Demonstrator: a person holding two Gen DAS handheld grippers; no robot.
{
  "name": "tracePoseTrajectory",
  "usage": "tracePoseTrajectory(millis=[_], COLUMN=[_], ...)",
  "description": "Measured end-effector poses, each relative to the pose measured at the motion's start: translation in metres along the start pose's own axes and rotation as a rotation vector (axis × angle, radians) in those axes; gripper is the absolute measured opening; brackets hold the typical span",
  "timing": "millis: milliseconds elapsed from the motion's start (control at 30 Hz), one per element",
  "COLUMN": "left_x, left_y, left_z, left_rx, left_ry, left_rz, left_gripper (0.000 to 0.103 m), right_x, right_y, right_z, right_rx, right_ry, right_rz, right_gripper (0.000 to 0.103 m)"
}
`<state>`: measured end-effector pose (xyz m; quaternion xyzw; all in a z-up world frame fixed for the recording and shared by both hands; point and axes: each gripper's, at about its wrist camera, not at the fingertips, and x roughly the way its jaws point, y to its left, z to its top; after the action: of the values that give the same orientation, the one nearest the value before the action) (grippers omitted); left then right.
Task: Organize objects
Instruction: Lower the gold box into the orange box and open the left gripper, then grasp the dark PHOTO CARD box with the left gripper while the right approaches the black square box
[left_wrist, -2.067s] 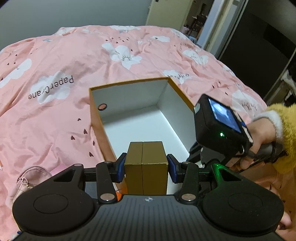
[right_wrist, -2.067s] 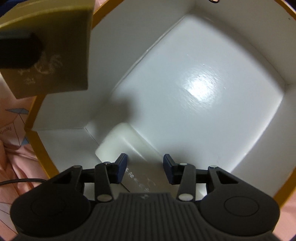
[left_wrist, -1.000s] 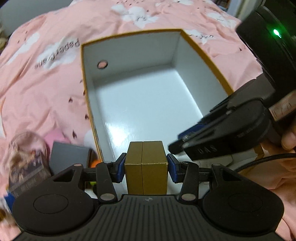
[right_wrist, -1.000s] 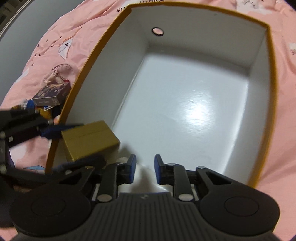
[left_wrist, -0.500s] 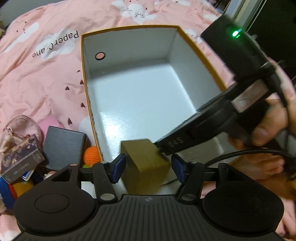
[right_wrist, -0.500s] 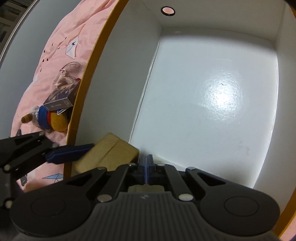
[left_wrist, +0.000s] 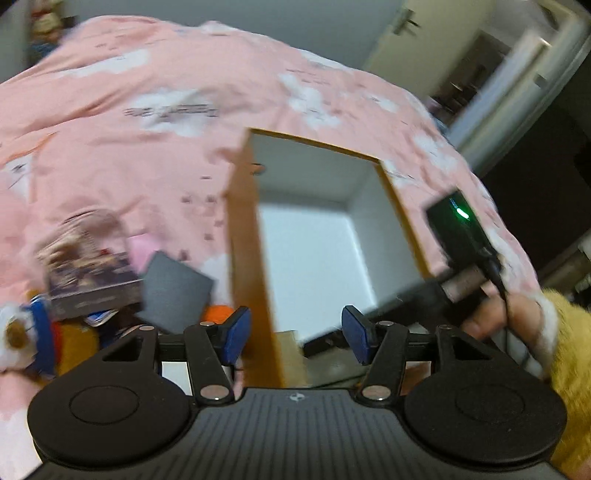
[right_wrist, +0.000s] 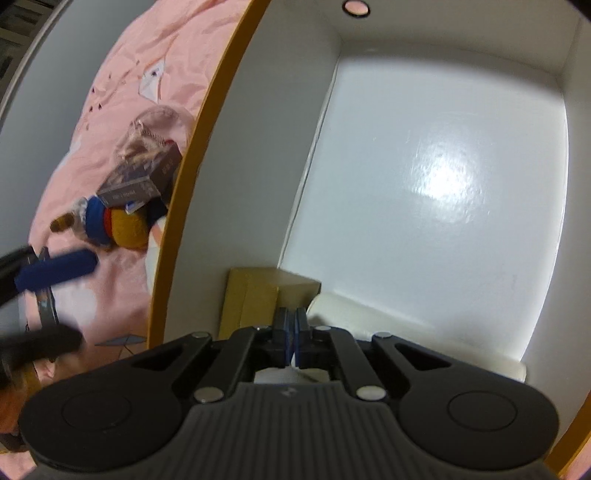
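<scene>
The box (right_wrist: 436, 192) is glossy white inside, with an orange-yellow rim and outer wall. In its near corner sits a gold carton (right_wrist: 255, 295) beside a cream-white item (right_wrist: 354, 314). The bed cover (left_wrist: 147, 122) around the box is pink with white cloud shapes. Left of the box lie a dark grey case (left_wrist: 173, 291) and a yellow, blue and red plush toy (right_wrist: 118, 221). A sleeve (left_wrist: 569, 354) is mustard yellow.

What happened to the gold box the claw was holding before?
The left claw let go of the gold box, which now sits in the big white box's near corner, and pulled away. The right claw closed up empty. The toys outside stayed put.
</scene>
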<state>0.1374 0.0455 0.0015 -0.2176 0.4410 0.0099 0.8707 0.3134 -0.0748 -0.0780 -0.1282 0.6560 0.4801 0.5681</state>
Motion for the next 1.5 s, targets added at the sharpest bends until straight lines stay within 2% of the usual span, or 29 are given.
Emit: tracePoseTrajectory(millis=[133,233,300,367,400,467,567,667,733,800,933,1067,1167,1267,1500], left_x=[0.003,-0.004,-0.007,-0.011,-0.013,-0.024,-0.038,-0.054,-0.058,-0.057,-0.047,-0.037,-0.033,-0.036,-0.047], left_y=[0.014,0.023,0.03,0.035,0.038,0.046,0.062,0.069,0.074,0.079,0.085,0.088,0.091,0.091,0.088], left_z=[-0.007,-0.019,-0.028,-0.038,-0.04,-0.048,-0.049,-0.055,-0.058,-0.06,-0.064,-0.069,-0.07,-0.07,-0.061], left_rx=[-0.023,-0.014,-0.011,-0.027,-0.044,-0.077,-0.143,-0.161,-0.175,-0.193,-0.196,-0.171,-0.166,-0.153,-0.098], left_ry=[-0.011,-0.019,-0.004,-0.004,-0.012,-0.042,-0.079,-0.128,-0.138,-0.117,-0.062,-0.032,-0.02,-0.036,-0.093], left_rz=[0.071,0.082,0.094,0.12,0.139,0.19,0.229,0.223,0.228,0.248,0.232,0.292,0.292,0.298,0.253], left_gripper=[0.062,0.061,0.061,0.058,0.057,0.054,0.051,0.051,0.051,0.051,0.051,0.042,0.041,0.037,0.037], right_x=[0.005,-0.006,-0.021,-0.036,-0.043,-0.057,-0.063,-0.055,-0.045,-0.032,-0.005,0.019,0.03,0.039,0.05], right_y=[0.004,0.01,0.022,0.036,0.044,0.062,0.087,0.109,0.121,0.134,0.163,0.175,0.177,0.179,0.179], right_z=[-0.008,-0.017,-0.029,-0.042,-0.048,-0.061,-0.074,-0.075,-0.071,-0.064,-0.06,-0.06,-0.062,-0.061,-0.047], right_rx=[0.011,0.008,-0.032,-0.063,-0.075,-0.098,-0.125,-0.186,-0.232,-0.284,-0.419,-0.518,-0.552,-0.57,-0.584], right_ry=[0.02,-0.022,-0.099,-0.193,-0.246,-0.381,-0.535,-0.605,-0.593,-0.564,-0.496,-0.436,-0.403,-0.369,-0.34], right_rz=[-0.03,-0.08,-0.144,-0.157,-0.151,-0.116,-0.076,-0.08,-0.09,-0.141,-0.26,-0.355,-0.381,-0.386,-0.423], right_gripper=[0.004,0.007,0.01,0.015,0.03,0.052,0.051,0.053,0.054,0.054,0.053,0.046,0.038,0.034,0.033])
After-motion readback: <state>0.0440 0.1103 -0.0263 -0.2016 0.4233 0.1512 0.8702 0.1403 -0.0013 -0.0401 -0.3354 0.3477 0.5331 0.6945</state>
